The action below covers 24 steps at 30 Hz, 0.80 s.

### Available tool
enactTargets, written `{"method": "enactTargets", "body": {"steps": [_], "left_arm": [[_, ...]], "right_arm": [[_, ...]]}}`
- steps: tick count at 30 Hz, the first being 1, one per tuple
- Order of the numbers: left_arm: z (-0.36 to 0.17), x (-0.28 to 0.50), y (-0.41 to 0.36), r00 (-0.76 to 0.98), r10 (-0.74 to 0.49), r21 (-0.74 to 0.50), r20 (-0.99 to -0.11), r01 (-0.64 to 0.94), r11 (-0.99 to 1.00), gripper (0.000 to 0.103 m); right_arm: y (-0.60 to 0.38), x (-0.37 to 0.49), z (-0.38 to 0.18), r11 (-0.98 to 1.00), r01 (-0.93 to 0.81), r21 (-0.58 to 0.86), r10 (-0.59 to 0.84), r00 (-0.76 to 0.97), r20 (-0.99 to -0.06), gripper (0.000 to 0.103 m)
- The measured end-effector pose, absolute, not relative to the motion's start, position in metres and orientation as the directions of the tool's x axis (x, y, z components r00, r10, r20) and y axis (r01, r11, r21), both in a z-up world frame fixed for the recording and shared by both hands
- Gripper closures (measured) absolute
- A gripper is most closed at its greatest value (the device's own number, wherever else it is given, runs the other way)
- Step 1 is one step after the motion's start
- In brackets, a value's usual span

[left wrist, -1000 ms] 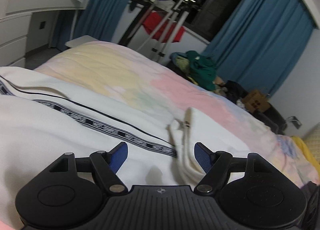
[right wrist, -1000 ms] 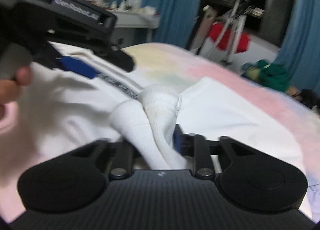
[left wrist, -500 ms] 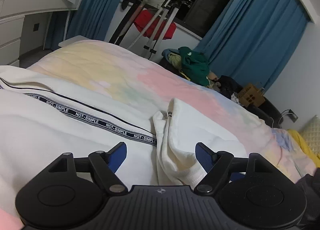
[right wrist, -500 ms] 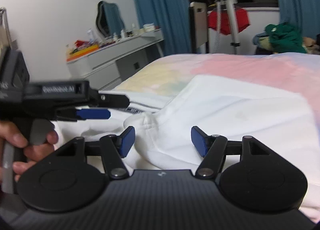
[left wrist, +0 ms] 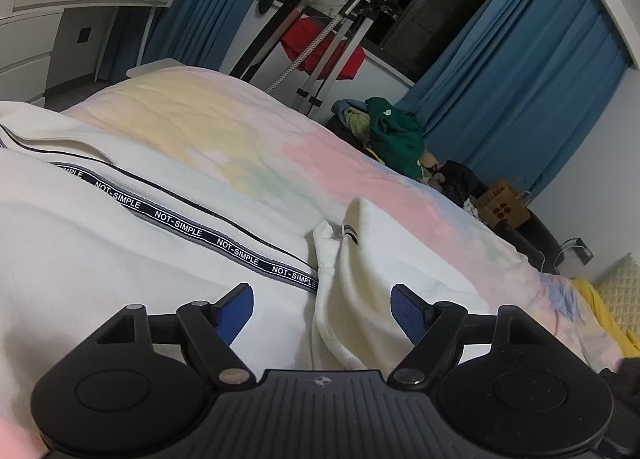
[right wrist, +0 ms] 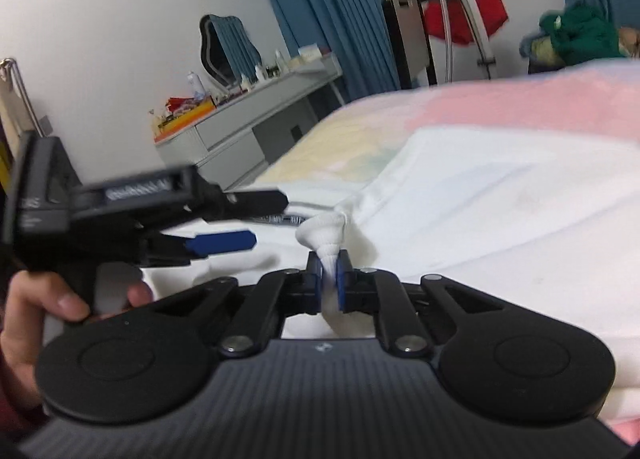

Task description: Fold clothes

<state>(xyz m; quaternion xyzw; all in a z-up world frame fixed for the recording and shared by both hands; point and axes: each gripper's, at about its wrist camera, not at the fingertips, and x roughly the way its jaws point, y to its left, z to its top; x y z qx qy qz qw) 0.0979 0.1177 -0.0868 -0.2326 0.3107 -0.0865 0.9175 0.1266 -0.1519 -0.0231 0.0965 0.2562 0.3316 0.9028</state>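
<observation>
White garment (left wrist: pixel 100 259) spread across pastel bed (left wrist: pixel 224 127), black lettered tape running over it, still loose and rumpled; no neat fold visible. Sleeve (left wrist: pixel 360 299) flopped up at right of tape, cuff (right wrist: pixel 324 231) bunched. Judged early: sleeve being brought in, body folds all left to do.

Right gripper (right wrist: pixel 329 279) low over cloth, angled slightly down, jaws pinched tight on white cuff, fabric squeezed between blue pads (right wrist: pixel 315 275). Picture a bit blurred.

Left gripper (left wrist: pixel 322 315) just above garment, tipped down, jaws wide, nothing clamped; sleeve lying between pads (left wrist: pixel 236 311) but untouched as far as visible. Seen from right camera, held by bare hand (right wrist: pixel 44 299), pointing across toward cuff.
</observation>
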Motion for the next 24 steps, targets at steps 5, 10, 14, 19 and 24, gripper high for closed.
{"method": "enactTargets", "body": {"steps": [5,10,14,19,24], "left_arm": [[-0.091,0.099,0.117,0.787,-0.278,-0.444,-0.551,0.006,0.896,0.025],[-0.096,0.098,0.119,0.78,-0.265,-0.429,-0.568,-0.006,0.903,0.025],[-0.098,0.091,0.121,0.778,-0.241,-0.403,-0.58,-0.017,0.915,0.025],[-0.095,0.085,0.118,0.783,-0.224,-0.379,-0.581,-0.017,0.925,0.025],[-0.092,0.077,0.114,0.784,-0.202,-0.349,-0.587,-0.019,0.937,0.023]], "right_arm": [[-0.141,0.095,0.001,0.762,-0.623,0.177,0.637,0.67,-0.38,0.093],[-0.125,0.09,-0.014,0.766,-0.636,0.095,0.591,0.638,-0.493,0.092],[-0.125,0.098,-0.015,0.781,-0.608,0.146,0.583,0.623,-0.522,0.089],[-0.142,0.095,-0.005,0.773,-0.583,0.25,0.616,0.596,-0.515,0.058],[-0.167,0.081,0.02,0.78,-0.562,0.274,0.623,0.666,-0.411,0.039]]}}
